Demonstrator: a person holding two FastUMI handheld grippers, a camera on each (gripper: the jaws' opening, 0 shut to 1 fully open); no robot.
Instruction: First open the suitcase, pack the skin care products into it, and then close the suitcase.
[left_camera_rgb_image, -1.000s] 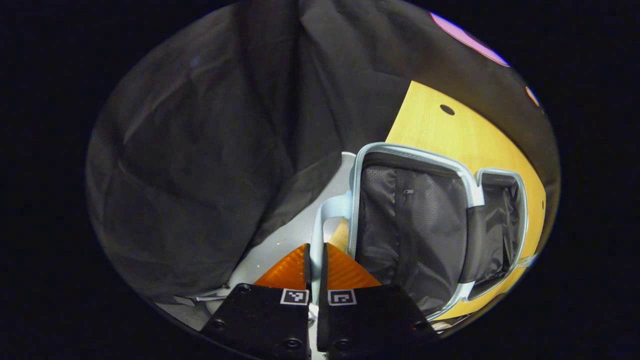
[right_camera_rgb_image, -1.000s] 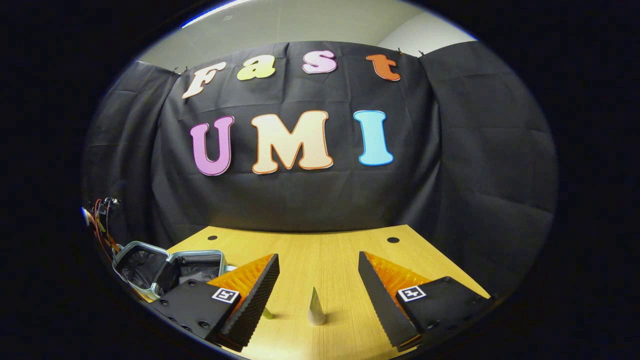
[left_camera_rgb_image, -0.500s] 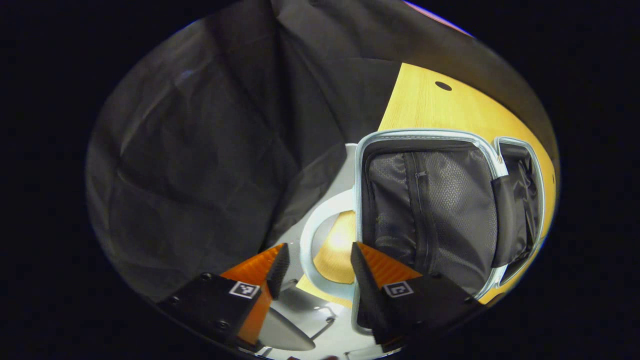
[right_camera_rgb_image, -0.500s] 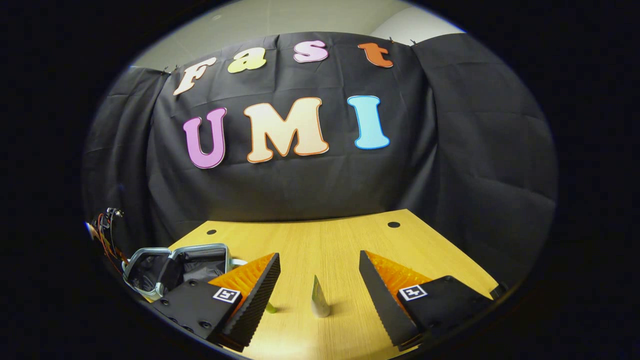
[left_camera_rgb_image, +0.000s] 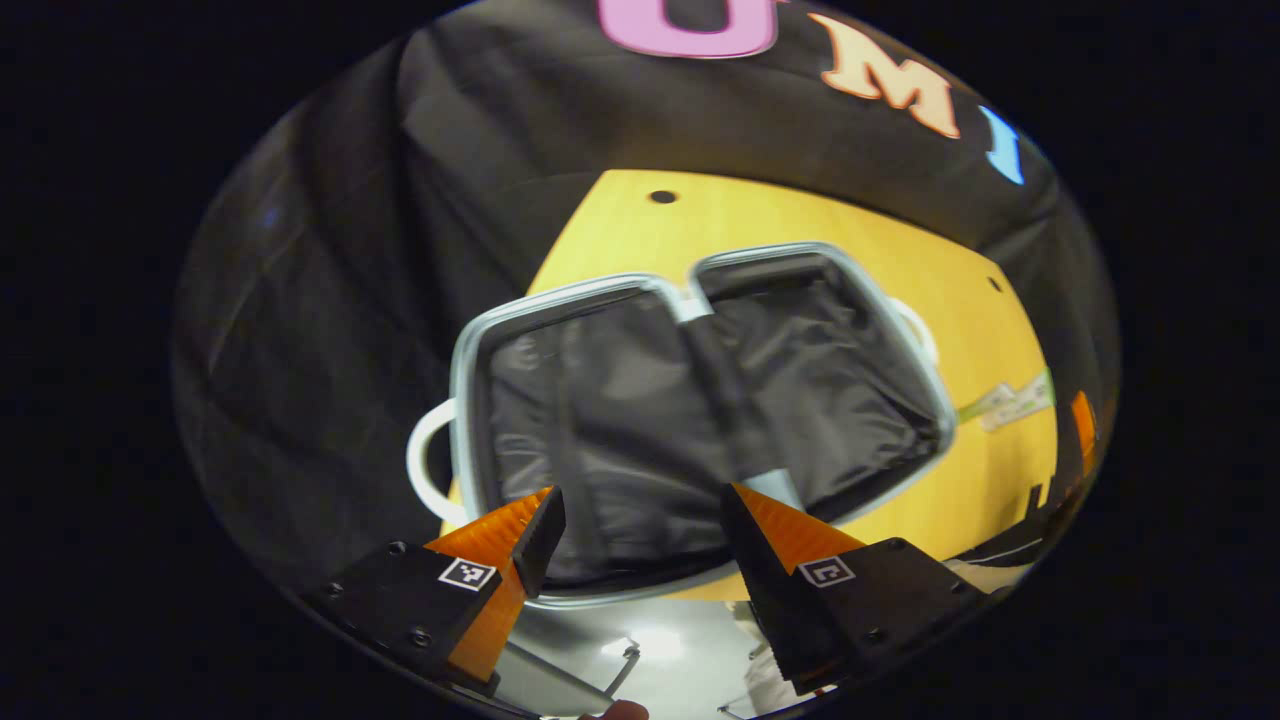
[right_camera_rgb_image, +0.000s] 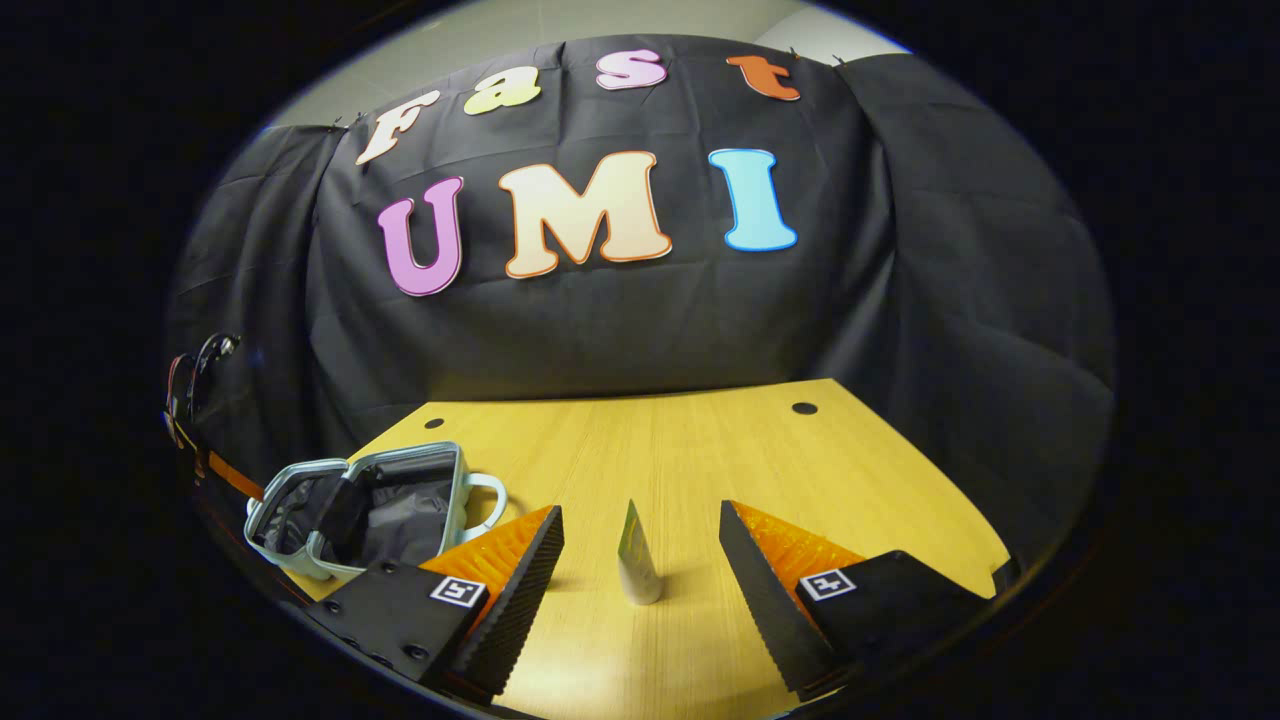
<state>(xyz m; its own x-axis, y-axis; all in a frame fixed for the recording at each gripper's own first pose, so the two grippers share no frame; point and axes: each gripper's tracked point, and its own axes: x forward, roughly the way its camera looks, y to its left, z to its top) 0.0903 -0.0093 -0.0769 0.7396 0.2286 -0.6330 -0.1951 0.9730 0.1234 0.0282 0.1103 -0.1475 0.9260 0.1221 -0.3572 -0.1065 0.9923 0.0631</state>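
Note:
The suitcase (left_camera_rgb_image: 700, 400) lies open on the wooden table (left_camera_rgb_image: 760, 215), both halves showing black lining inside a pale rim, with a white handle (left_camera_rgb_image: 422, 470) at its left end. My left gripper (left_camera_rgb_image: 640, 515) hovers open over the near half, holding nothing. In the right gripper view the same suitcase (right_camera_rgb_image: 360, 505) sits at the far left. A pale skin care tube (right_camera_rgb_image: 636, 560) stands upright on the table (right_camera_rgb_image: 700, 440), just ahead of my right gripper (right_camera_rgb_image: 640, 515), whose fingers stand open on either side of it without touching it. The tube (left_camera_rgb_image: 1005, 402) also shows right of the suitcase.
Black cloth walls close in the table's back and sides. Two small round holes (right_camera_rgb_image: 804, 408) mark the tabletop's far corners. Cables (right_camera_rgb_image: 190, 400) hang at the far left. Below the table's near edge, a pale floor (left_camera_rgb_image: 650, 640) with a metal frame shows.
My left gripper has opened and let go of the suitcase handle, then swung round to face the open suitcase. The right gripper has tilted down a little towards the tube.

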